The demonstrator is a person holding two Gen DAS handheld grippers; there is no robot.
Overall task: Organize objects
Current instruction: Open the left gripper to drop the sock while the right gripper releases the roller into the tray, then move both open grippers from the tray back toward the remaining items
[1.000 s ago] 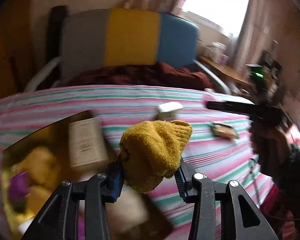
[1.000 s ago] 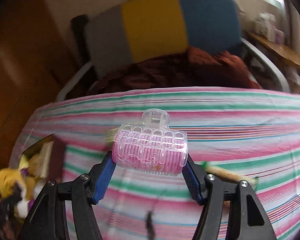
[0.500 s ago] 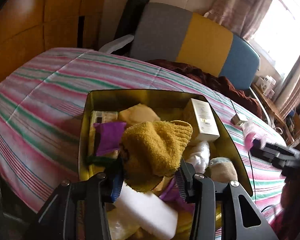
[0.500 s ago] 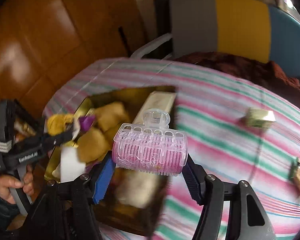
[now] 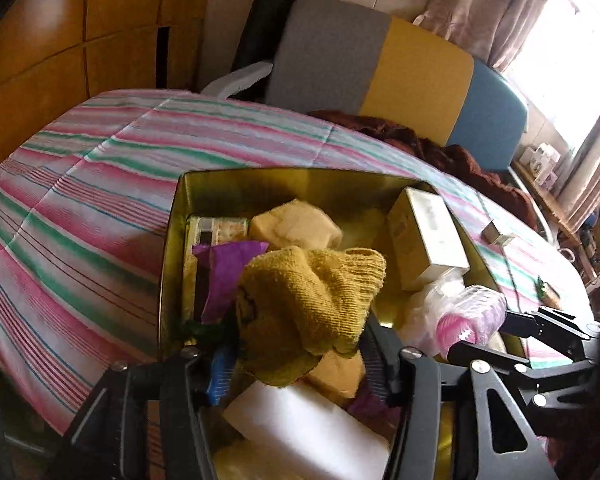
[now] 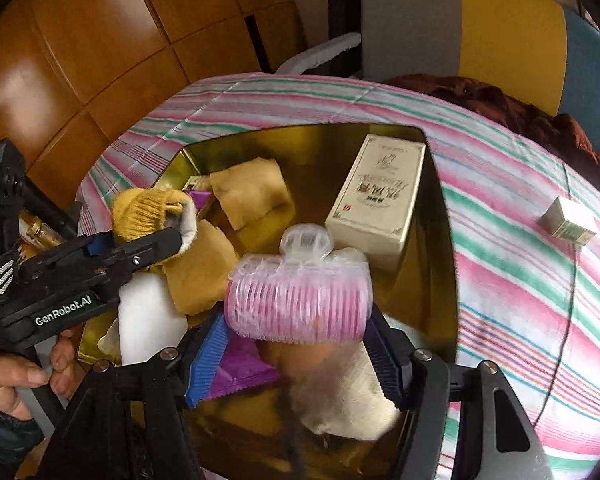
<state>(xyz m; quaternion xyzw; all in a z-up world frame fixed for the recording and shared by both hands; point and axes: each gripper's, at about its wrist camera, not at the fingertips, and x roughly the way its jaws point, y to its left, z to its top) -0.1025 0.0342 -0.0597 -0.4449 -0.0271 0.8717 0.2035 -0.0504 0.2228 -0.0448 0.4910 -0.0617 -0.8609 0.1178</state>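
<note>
An open gold tin point(image 5: 300, 172) point(image 6: 300, 130) stands on the striped tablecloth, filled with several things. Above its near left part hangs a yellow knitted sock point(image 5: 308, 312) point(image 6: 148, 208) between the fingers of my left gripper point(image 5: 300, 344) point(image 6: 172, 236). The jaws are opening and the pads stand slightly off the sock's sides. My right gripper point(image 6: 298, 320) point(image 5: 500, 332) is shut on a pink hair roller point(image 6: 300, 300) point(image 5: 472, 320) with a clear clip, over the tin's right half.
Inside the tin lie a white printed carton point(image 6: 380, 200), beige cloth pads point(image 6: 252, 192), a purple packet point(image 5: 228, 272) and a white block point(image 5: 308, 428). A small box point(image 6: 568, 220) sits on the cloth to the right. A grey, yellow and blue chair point(image 5: 400, 64) stands behind.
Both grippers swung from over the striped cloth to above the tin. The left fingers have spread a little around the sock. The roller stays gripped, now low over the tin.
</note>
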